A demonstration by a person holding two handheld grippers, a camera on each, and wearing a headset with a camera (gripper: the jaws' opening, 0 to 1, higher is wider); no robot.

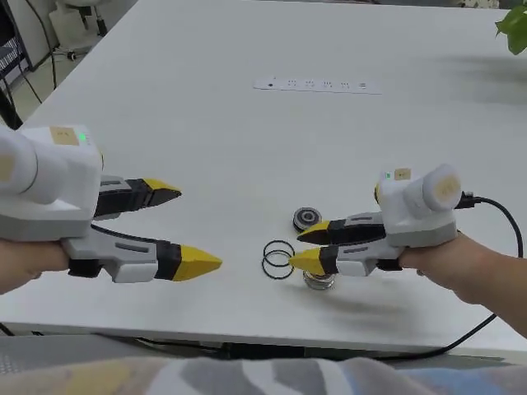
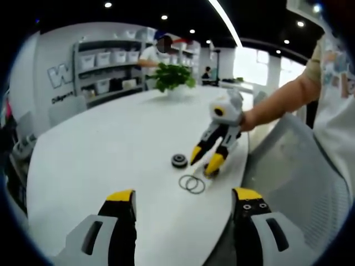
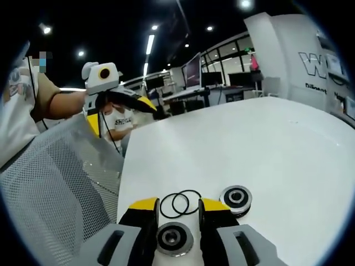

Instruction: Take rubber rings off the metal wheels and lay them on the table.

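Two thin black rubber rings lie overlapping on the white table. A metal wheel rests just behind them, and a second wheel sits under my right gripper. The right gripper view puts that wheel between my own jaws, which stand a little apart over it; I cannot tell if they touch it. The rings and the other wheel lie just ahead. My left gripper hangs wide open to the left of the rings, holding nothing, and its view shows the right gripper.
The table's near edge runs just under both grippers. A white strip lies at the far middle, a plant at the far right corner. A black cable trails from the right gripper. A mesh chair stands beside the table.
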